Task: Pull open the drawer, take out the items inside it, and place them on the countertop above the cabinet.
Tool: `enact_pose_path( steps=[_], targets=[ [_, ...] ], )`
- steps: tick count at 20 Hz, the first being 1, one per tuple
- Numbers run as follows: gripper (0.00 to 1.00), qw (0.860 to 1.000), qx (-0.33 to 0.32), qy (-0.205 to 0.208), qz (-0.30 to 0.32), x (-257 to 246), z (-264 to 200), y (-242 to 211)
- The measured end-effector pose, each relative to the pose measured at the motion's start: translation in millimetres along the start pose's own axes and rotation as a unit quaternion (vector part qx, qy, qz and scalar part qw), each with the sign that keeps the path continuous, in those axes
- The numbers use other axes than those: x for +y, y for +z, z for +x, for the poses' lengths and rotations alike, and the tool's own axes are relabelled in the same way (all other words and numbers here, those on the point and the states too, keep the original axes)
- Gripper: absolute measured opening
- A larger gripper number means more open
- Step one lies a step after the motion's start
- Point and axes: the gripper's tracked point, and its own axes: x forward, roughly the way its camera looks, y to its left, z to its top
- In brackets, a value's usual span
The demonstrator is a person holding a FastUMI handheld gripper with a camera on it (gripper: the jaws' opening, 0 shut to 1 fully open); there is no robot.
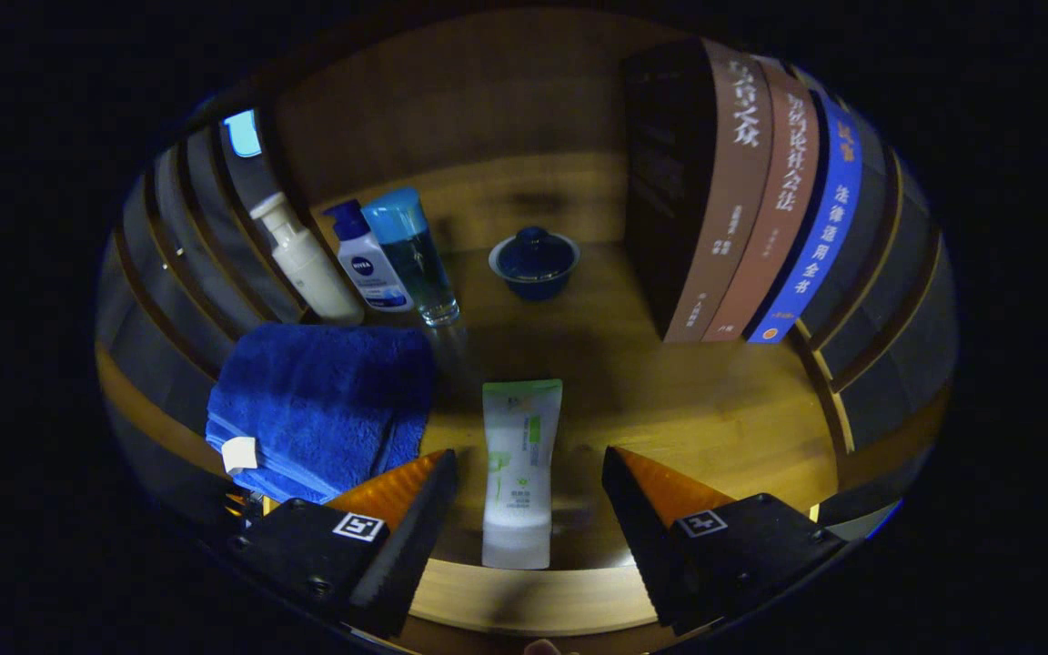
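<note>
A dim wooden tabletop (715, 409) with a smooth, glossy grain spreads ahead, darkening towards a wooden back wall whose upper part is hard to make out. To the right stands a row of tall books (742, 191), upright and pressed together, the leftmost cover lost in shadow and the ones farther right too dark to count. To the left lies a folded blue towel (319, 405), thick and fluffy, its near corner hidden behind one finger of the tongs (529, 509). The tongs are spread wide and grip nothing. Between their fingers, touching neither, a soft flat white tube (518, 468) with a green top band lies on the tabletop, its cap end reaching the rounded front edge. Beyond the towel three bottles stand close together: a white pump bottle (306, 264), a small white bottle with a blue cap (366, 259), and a clear bottle with a light blue cap (415, 255). Beyond the tube, well apart, sits a small dark blue lidded bowl (534, 261), round and glazed.
</note>
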Motion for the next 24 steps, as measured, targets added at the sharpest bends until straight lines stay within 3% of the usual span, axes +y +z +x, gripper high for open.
enact_pose_path(
  steps=[5, 11, 18, 24],
  targets=[
    [1.0, 0.991, -0.134, 0.001, -0.024, 10, -58, 13],
    [1.0, 0.954, -0.293, -0.006, -0.056, 25, -162, -6],
    [1.0, 0.926, -0.375, 0.003, -0.048, 38, -234, -85],
    [1.0, 0.917, -0.398, 0.002, -0.027, 24, -232, -165]
  ],
)
